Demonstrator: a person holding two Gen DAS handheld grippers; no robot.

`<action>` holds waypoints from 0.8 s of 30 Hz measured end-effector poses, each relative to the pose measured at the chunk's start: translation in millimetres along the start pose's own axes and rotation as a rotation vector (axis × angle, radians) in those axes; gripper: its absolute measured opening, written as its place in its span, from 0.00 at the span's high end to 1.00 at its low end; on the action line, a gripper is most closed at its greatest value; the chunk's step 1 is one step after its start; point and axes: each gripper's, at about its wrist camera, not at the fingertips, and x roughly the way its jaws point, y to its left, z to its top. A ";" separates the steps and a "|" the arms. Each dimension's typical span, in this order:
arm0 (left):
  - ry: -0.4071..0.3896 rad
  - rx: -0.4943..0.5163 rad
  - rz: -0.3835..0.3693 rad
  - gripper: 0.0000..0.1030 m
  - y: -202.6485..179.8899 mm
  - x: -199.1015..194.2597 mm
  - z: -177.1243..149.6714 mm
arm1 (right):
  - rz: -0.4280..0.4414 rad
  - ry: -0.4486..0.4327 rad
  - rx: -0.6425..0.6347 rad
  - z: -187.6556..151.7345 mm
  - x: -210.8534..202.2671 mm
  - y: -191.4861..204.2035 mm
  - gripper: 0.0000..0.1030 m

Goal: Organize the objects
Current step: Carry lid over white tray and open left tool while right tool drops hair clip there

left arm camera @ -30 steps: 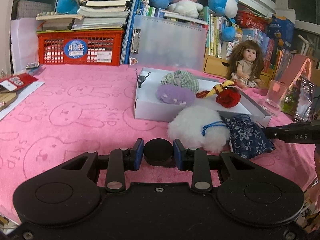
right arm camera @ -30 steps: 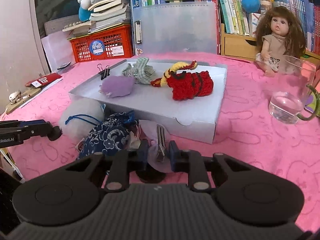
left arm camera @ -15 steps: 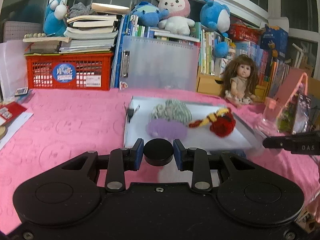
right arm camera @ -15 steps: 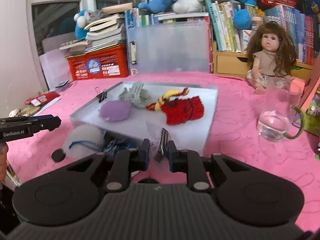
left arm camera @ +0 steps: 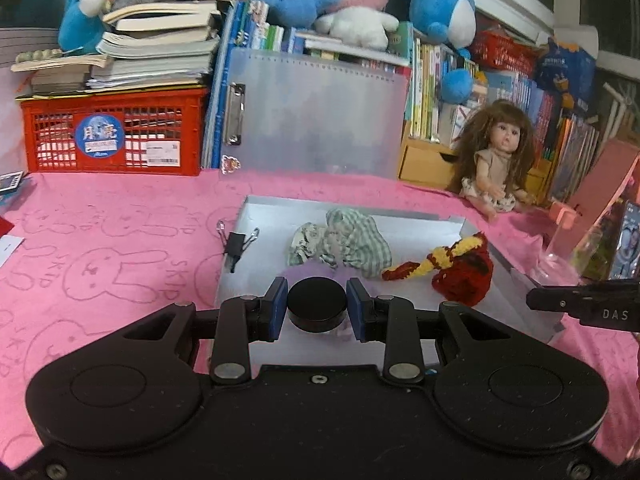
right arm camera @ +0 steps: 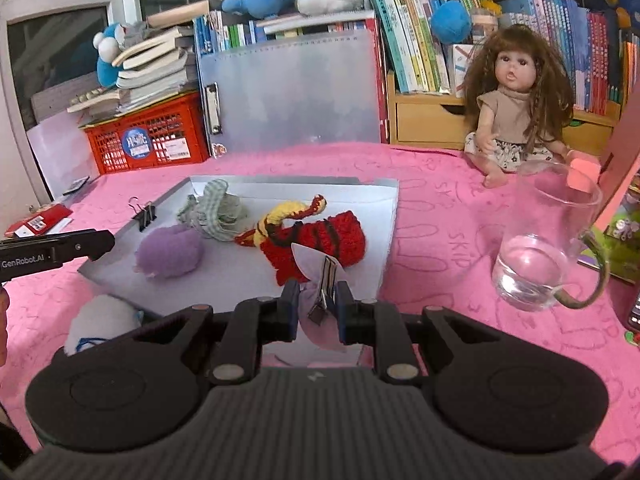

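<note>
Gripping a black round puck (left arm camera: 317,309) between its blue pads, the left tool (left arm camera: 317,307) hovers over the near edge of the white tray (left arm camera: 420,222) on the pink bench (left arm camera: 100,240). The right tool (right arm camera: 318,309) is closed on a small lilac pouch with a metal clip (right arm camera: 322,280), held above the tray's near right corner. Inside the tray lie a checked cloth (left arm camera: 344,242) at 12 o'clock, a purple pompom (right arm camera: 168,252) at 9 o'clock and a red knitted toy (right arm camera: 316,236) at 3 o'clock. A binder clip (right arm camera: 145,214) sits on the left rim. A white fluffy ball (right arm camera: 102,320) rests on the bench just outside the tray at 7 o'clock. A glass jug (right arm camera: 540,256) stands well right.
</note>
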 end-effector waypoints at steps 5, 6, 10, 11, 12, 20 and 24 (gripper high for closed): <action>0.042 0.004 0.011 0.71 -5.2 23.9 -1.9 | 0.006 0.044 0.007 1.1 20.5 -3.2 0.79; 0.052 0.004 0.013 0.71 -5.8 28.3 -2.3 | 0.008 0.053 0.007 1.0 24.0 -3.7 0.79; 0.077 0.010 0.018 0.71 -7.2 39.2 -5.6 | 0.022 0.079 0.013 1.3 35.6 -5.7 0.79; 0.078 0.012 0.017 0.71 -7.5 40.6 -5.8 | 0.024 0.084 0.013 1.7 38.3 -6.2 0.79; 0.079 0.014 0.018 0.71 -7.7 42.2 -5.6 | 0.024 0.088 0.012 2.2 40.7 -6.4 0.79; 0.090 -0.014 0.027 0.71 -6.5 54.5 0.1 | 0.027 0.104 0.002 8.4 54.5 -4.5 0.79; 0.089 -0.023 0.035 0.71 -8.0 61.9 2.9 | 0.038 0.106 0.005 13.7 60.7 -5.5 0.79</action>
